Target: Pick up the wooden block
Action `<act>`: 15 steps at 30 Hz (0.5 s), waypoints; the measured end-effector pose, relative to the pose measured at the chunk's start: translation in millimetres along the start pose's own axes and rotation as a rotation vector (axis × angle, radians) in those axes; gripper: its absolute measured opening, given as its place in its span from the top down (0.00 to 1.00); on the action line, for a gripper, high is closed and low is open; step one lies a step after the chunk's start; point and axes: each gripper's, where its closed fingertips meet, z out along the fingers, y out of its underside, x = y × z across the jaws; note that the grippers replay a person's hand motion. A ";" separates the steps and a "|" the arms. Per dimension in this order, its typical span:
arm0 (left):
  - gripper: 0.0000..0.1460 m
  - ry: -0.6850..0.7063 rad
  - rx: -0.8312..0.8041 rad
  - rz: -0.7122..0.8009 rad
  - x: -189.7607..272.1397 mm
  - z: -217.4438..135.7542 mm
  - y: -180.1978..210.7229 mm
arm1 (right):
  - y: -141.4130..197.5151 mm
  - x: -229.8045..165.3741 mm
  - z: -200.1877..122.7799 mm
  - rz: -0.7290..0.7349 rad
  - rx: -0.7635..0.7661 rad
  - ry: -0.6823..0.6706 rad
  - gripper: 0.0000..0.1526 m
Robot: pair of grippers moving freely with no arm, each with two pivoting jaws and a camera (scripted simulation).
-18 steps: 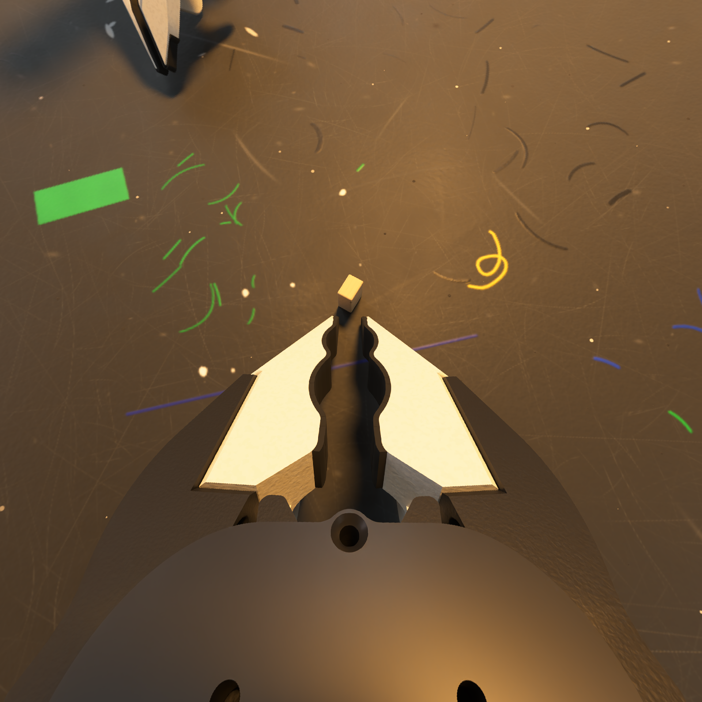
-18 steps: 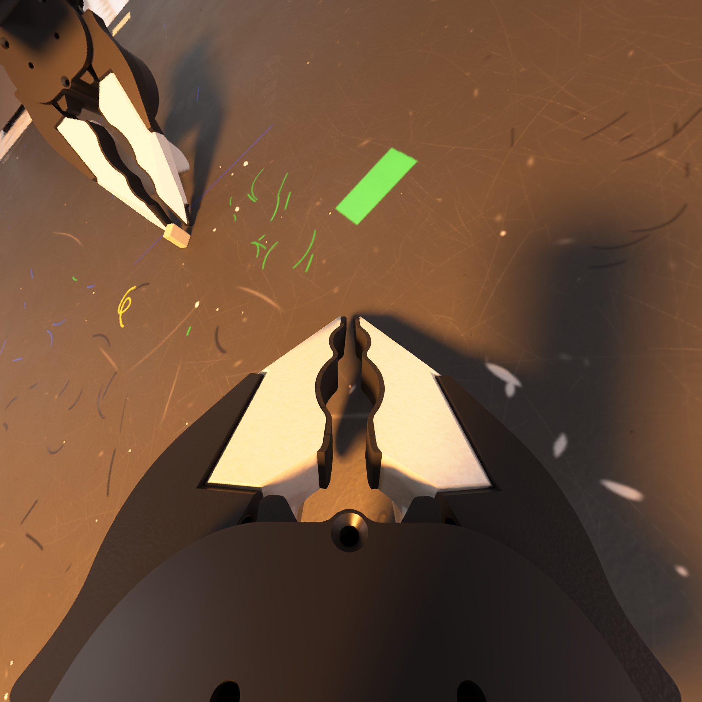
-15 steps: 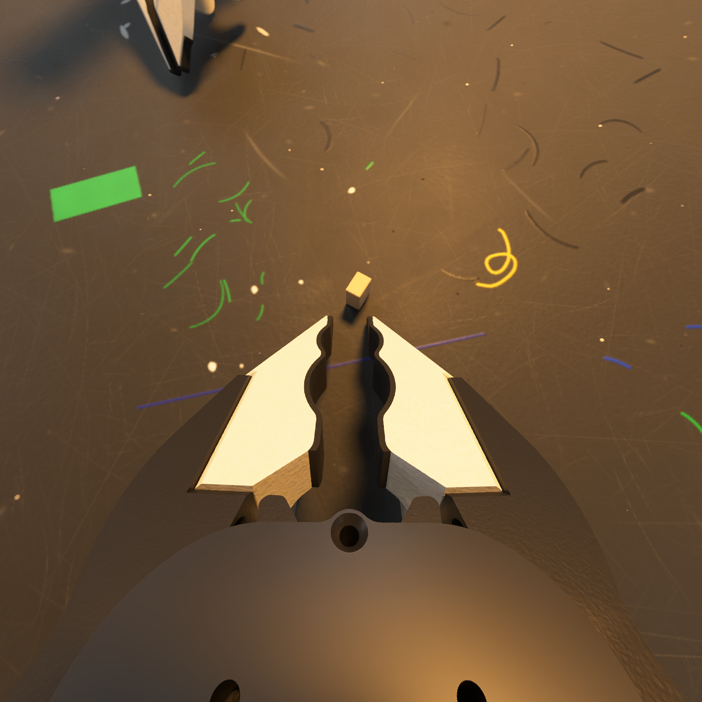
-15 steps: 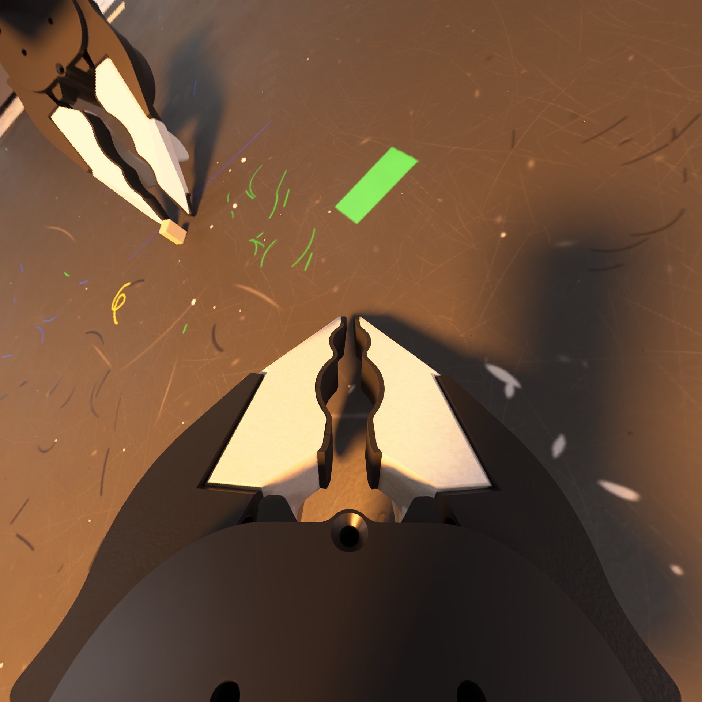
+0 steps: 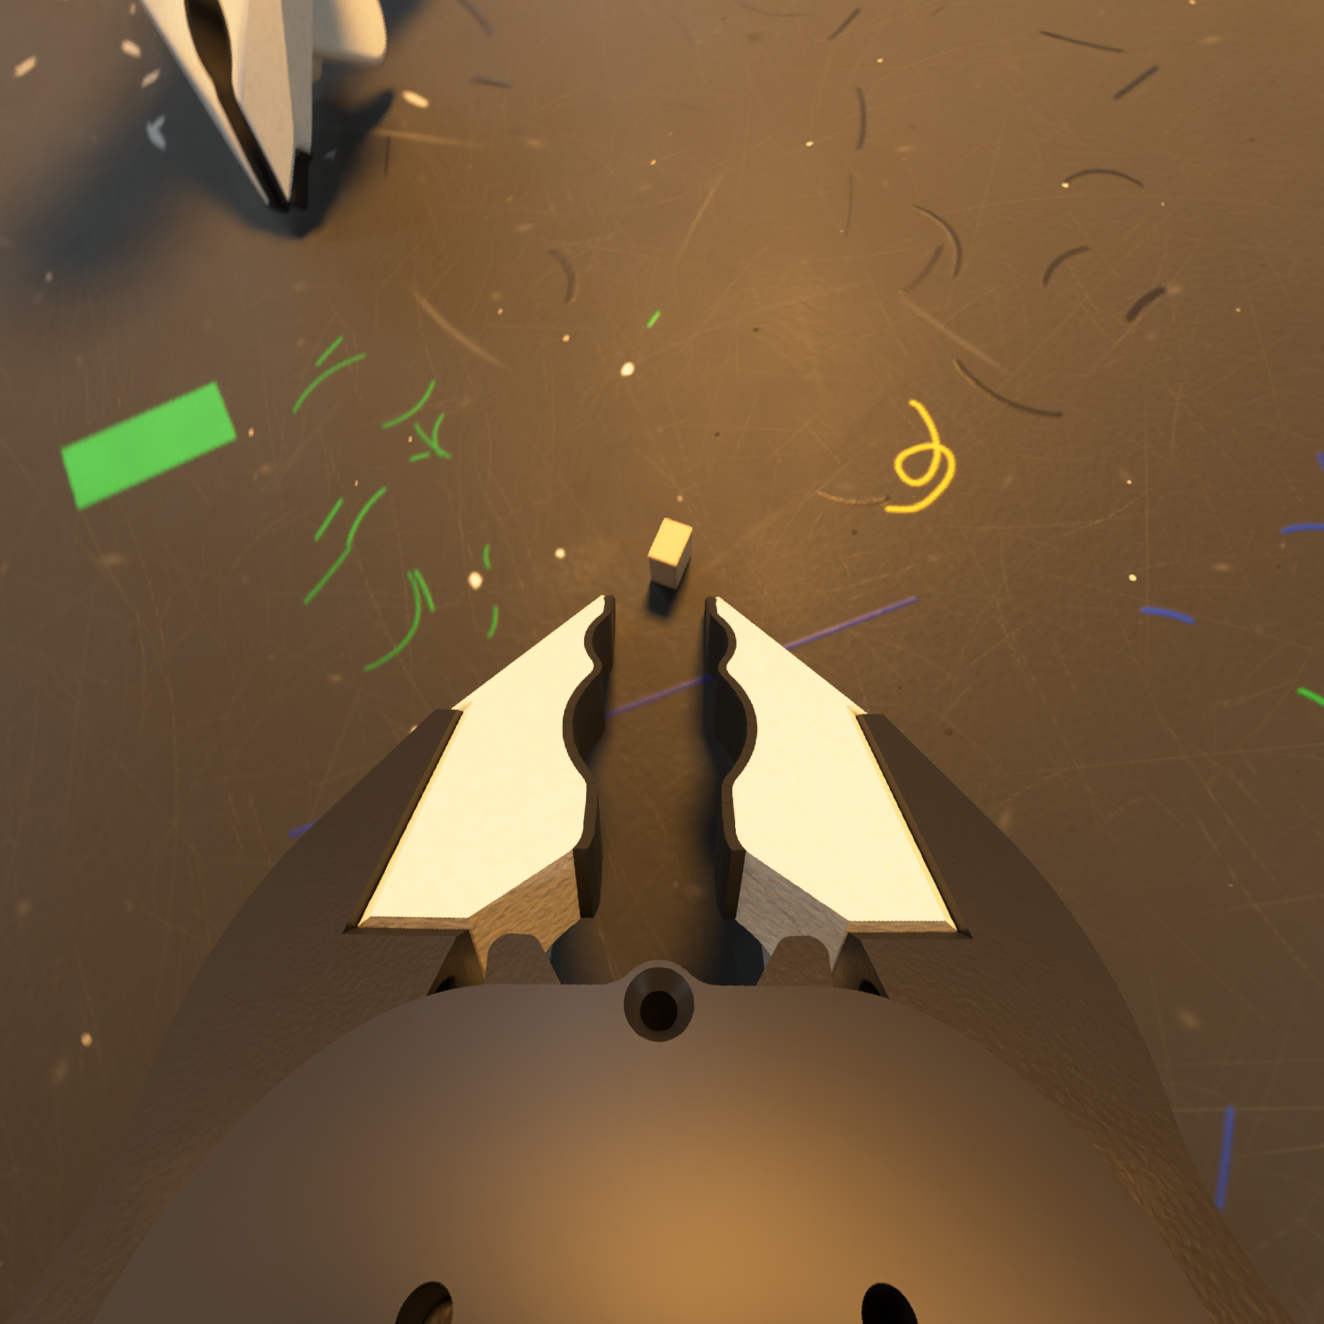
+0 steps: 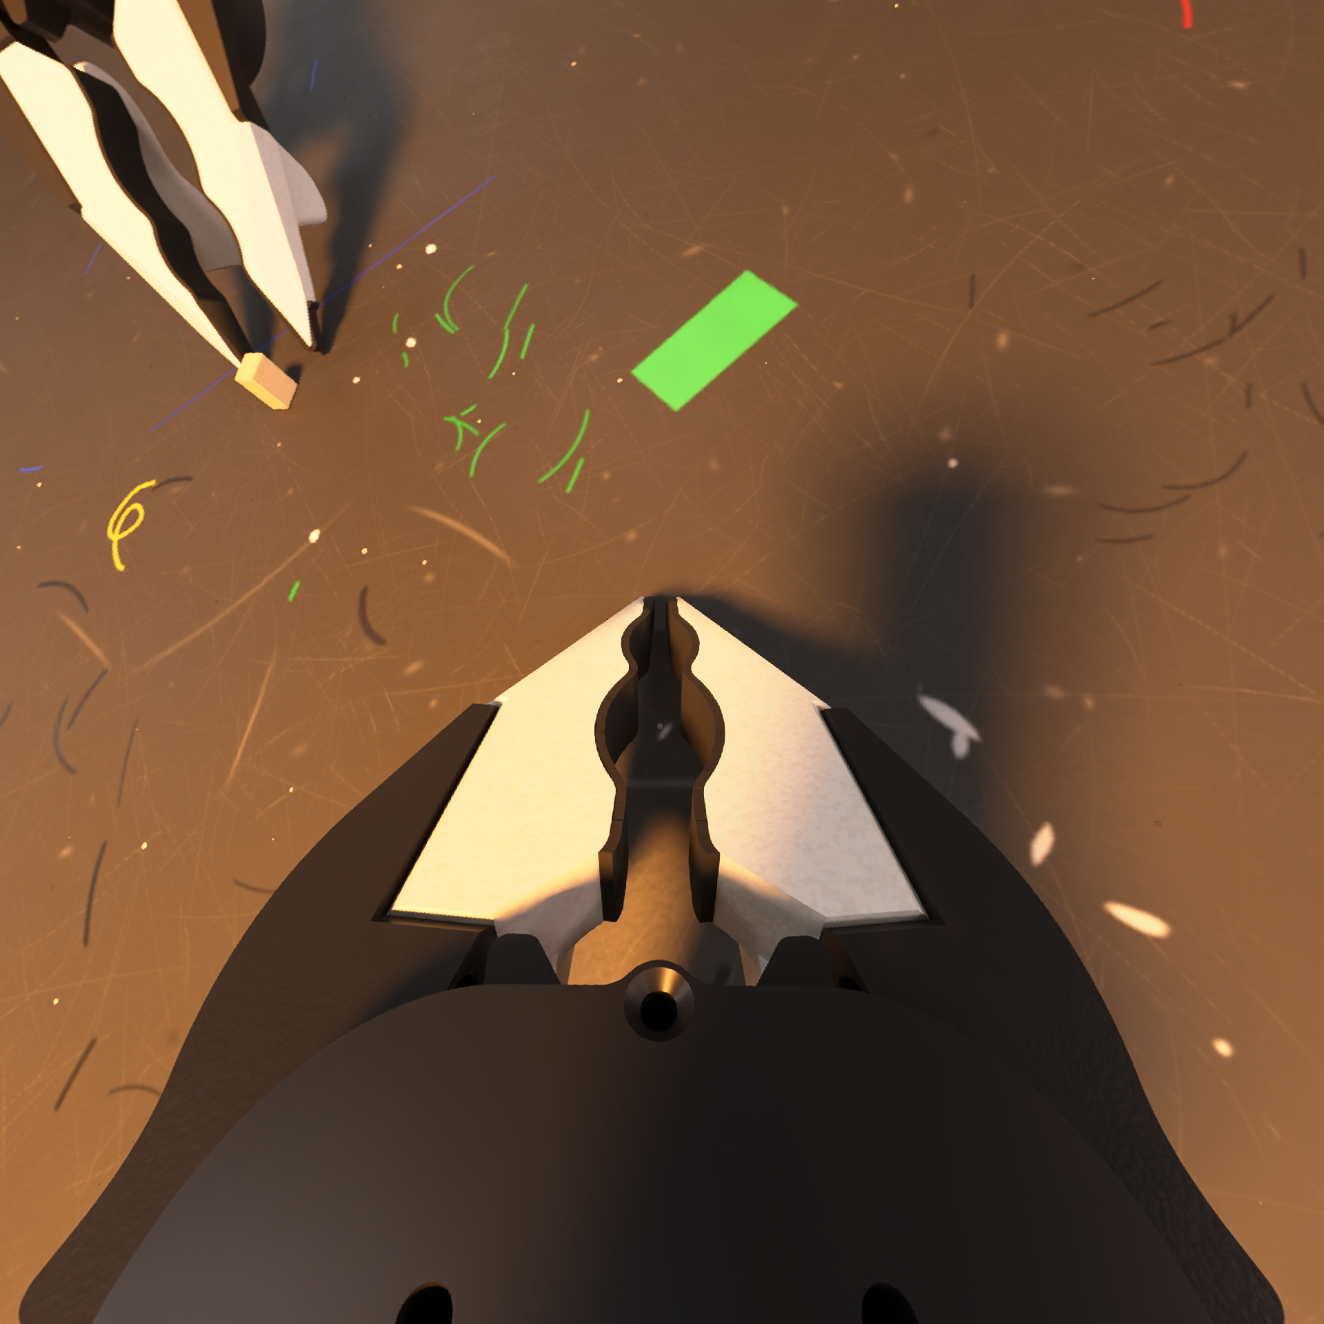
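Note:
The wooden block is a small pale cube lying on the brown scratched table, just ahead of my left gripper, which is open with the block beyond its fingertips. In the right wrist view the block lies at the tips of the left gripper, touching or nearly touching one fingertip. My right gripper is shut and empty, well away from the block. It also shows at the top left of the left wrist view.
A flat green rectangle marks the table left of the block, also in the right wrist view. Green, yellow, blue and dark scribbles are painted on the table surface.
My left gripper has opened wider and the block now sits slightly farther ahead of its tips. The right gripper has come closer to the block area and stays shut.

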 end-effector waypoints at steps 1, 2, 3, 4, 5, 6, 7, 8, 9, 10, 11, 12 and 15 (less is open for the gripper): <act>0.83 0.001 0.005 0.026 0.5 1.3 -2.2 | 0.2 0.0 0.0 0.001 0.001 0.007 0.98; 0.84 0.004 0.005 0.052 1.1 2.4 -3.7 | 0.3 -0.1 0.1 -0.002 0.001 0.012 0.98; 0.85 0.013 -0.004 0.072 1.5 3.7 -4.3 | 0.3 -0.3 0.3 -0.006 0.000 0.014 0.98; 0.85 0.025 -0.015 0.077 1.4 5.2 -4.8 | 0.2 -0.4 0.4 -0.007 -0.001 0.013 0.98; 0.86 0.045 -0.022 0.069 2.3 6.2 -5.3 | 0.2 -0.7 0.6 -0.005 -0.001 0.009 0.98; 0.88 0.076 -0.029 0.052 3.9 7.1 -5.6 | 0.1 -0.8 0.7 -0.004 -0.001 0.005 0.98; 0.92 0.094 -0.036 0.028 4.3 7.8 -6.0 | 0.0 -0.8 0.8 -0.004 -0.001 0.004 0.98; 0.94 0.100 -0.039 0.008 4.2 8.1 -6.3 | 0.0 -1.0 0.9 -0.006 -0.002 0.005 0.98; 0.94 0.097 -0.037 -0.015 3.7 8.4 -6.9 | 0.1 -1.3 1.0 -0.010 -0.002 0.006 0.98; 0.94 0.087 -0.027 -0.048 2.8 8.9 -7.5 | 0.3 -1.6 0.9 -0.017 -0.004 0.005 0.98; 0.94 0.077 -0.012 -0.082 1.5 9.2 -8.1 | 0.6 -1.4 0.5 -0.025 -0.005 0.006 0.98; 0.94 0.051 0.002 -0.110 -3.0 8.8 -8.2 | 0.6 -0.5 -0.4 -0.035 -0.004 0.014 0.98; 0.94 -0.157 0.066 -0.138 -31.4 -4.7 -20.8 | -13.5 -0.5 -10.9 -0.096 0.068 0.046 0.98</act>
